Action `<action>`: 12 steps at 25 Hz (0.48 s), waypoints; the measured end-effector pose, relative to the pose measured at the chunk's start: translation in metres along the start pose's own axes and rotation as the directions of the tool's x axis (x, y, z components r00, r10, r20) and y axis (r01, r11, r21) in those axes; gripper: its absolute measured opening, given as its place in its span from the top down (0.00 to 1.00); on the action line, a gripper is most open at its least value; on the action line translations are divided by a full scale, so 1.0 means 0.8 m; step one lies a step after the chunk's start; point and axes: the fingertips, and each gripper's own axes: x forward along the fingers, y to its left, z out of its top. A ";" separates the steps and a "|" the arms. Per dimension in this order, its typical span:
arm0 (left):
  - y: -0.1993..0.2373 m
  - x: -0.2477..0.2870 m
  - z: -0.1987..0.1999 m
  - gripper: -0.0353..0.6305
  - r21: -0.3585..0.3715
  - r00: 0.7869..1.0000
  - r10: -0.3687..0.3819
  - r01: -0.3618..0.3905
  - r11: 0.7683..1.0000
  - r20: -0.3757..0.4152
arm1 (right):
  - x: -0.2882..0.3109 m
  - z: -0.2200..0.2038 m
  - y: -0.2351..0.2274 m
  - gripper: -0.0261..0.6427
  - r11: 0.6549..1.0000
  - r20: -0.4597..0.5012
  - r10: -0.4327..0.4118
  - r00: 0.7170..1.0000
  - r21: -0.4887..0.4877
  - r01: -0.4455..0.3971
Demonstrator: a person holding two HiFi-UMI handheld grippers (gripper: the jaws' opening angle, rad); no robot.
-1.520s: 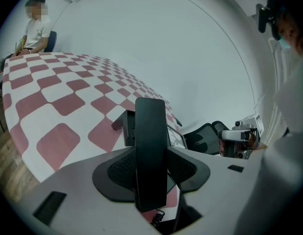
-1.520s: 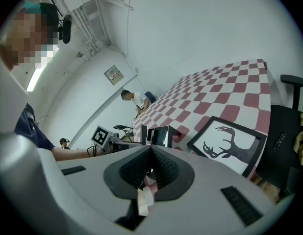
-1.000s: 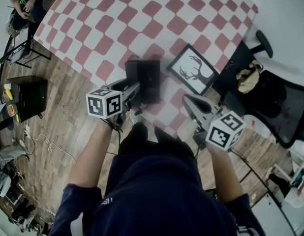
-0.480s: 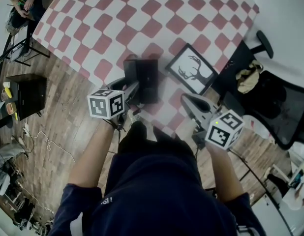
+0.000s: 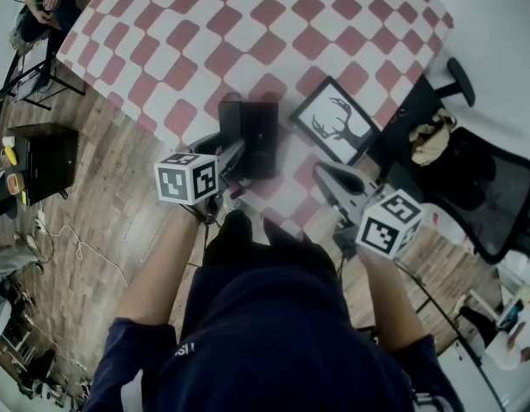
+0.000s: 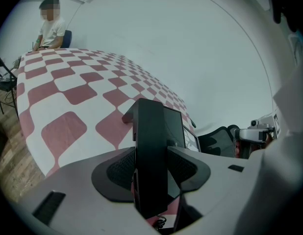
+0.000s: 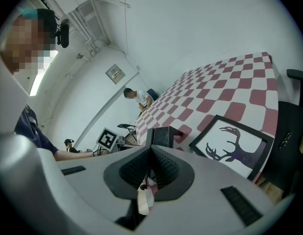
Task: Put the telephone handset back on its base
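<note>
The left gripper (image 6: 151,173) is clamped on the handset (image 6: 150,151), a plain black, flat-sided bar standing upright on its edge between the jaws. It is at the near edge of the red-and-white checked counter (image 5: 205,33), right against the black base (image 6: 174,126). The right gripper (image 7: 150,154) is closed with nothing in it, near a framed deer picture (image 5: 334,120).

Framed picture (image 5: 335,120) crowds the base (image 5: 263,134) (right side).
</note>
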 end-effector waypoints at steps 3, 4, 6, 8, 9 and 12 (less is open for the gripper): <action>-0.003 0.000 -0.001 0.61 0.000 1.000 -0.017 0.017 1.000 -0.001 | 0.002 -0.001 0.002 0.94 1.000 -0.004 0.001 1.000 -0.001 -0.001; -0.004 0.000 -0.001 0.60 0.001 1.000 -0.022 0.022 1.000 0.000 | 0.002 -0.001 0.003 0.94 1.000 -0.004 0.001 1.000 -0.001 -0.001; -0.004 -0.002 -0.002 0.60 0.001 1.000 -0.024 0.024 1.000 0.001 | 0.004 -0.001 0.005 0.94 1.000 -0.006 0.000 1.000 -0.004 0.000; -0.002 -0.005 -0.003 0.60 0.001 1.000 -0.023 0.023 1.000 0.004 | 0.006 -0.001 0.007 0.94 1.000 -0.005 -0.001 1.000 -0.007 0.001; -0.001 -0.007 -0.003 0.60 0.002 1.000 -0.022 0.022 1.000 0.006 | 0.007 -0.001 0.008 0.94 1.000 -0.004 -0.001 1.000 -0.008 0.001; 0.000 -0.016 0.000 0.60 0.014 1.000 -0.017 0.016 1.000 0.012 | 0.009 -0.001 0.010 0.94 1.000 -0.001 -0.005 1.000 -0.010 0.005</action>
